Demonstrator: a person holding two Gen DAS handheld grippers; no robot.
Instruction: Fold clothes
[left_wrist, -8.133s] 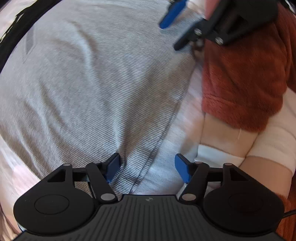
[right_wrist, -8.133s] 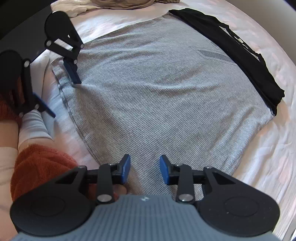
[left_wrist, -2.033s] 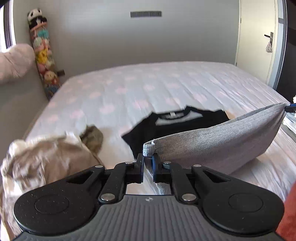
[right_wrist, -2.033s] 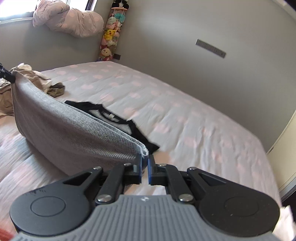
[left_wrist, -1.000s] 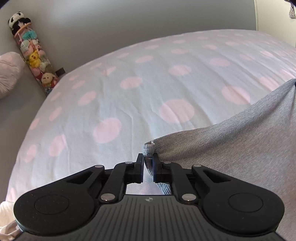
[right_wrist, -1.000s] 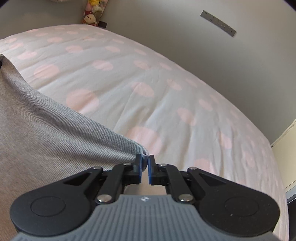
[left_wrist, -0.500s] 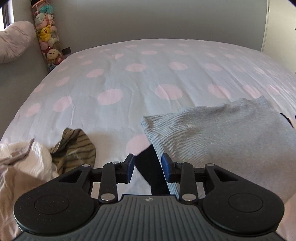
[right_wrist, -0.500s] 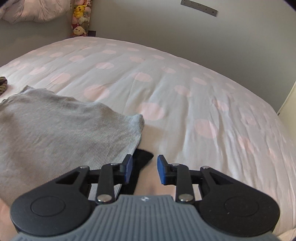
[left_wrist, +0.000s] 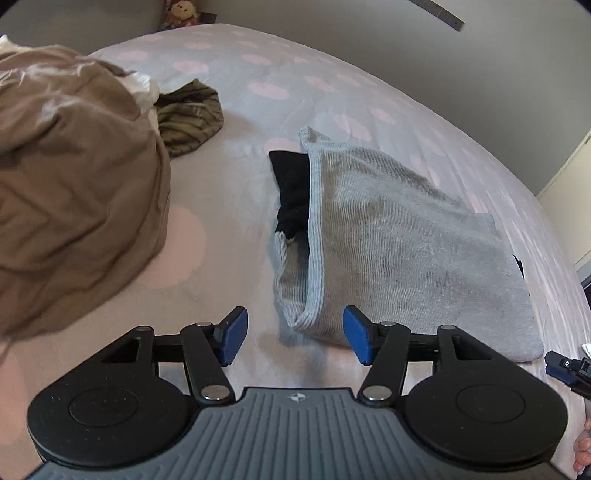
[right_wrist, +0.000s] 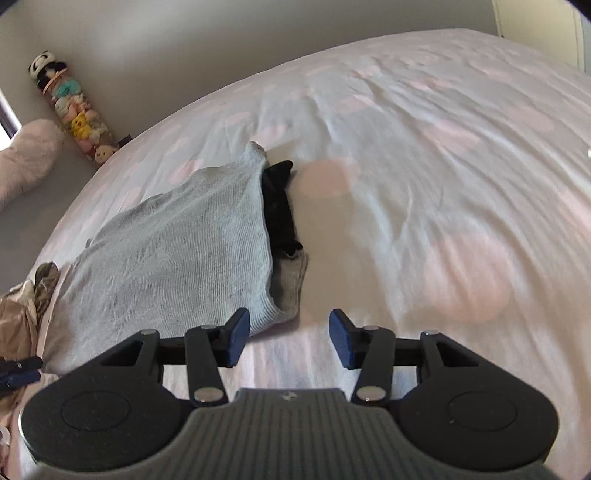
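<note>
A grey ribbed shirt (left_wrist: 399, 251) lies folded in half on the bed, on top of a black garment (left_wrist: 291, 192) that shows at its side edges. It also shows in the right wrist view (right_wrist: 173, 254), with the black garment (right_wrist: 279, 206) at its right edge. My left gripper (left_wrist: 295, 338) is open and empty, just in front of the shirt's near left corner. My right gripper (right_wrist: 288, 338) is open and empty, at the shirt's near right corner. The right gripper's tip shows at the far right of the left wrist view (left_wrist: 565, 369).
A pile of brown and white clothes (left_wrist: 74, 177) and an olive striped garment (left_wrist: 188, 114) lie to the left. The bed sheet (right_wrist: 443, 184) is pale with pink dots. A tube of plush toys (right_wrist: 74, 110) stands by the wall.
Both grippers let go of the grey shirt's corners after laying them over, then opened wider and drew back toward its near fold. The shirt now lies folded in half.
</note>
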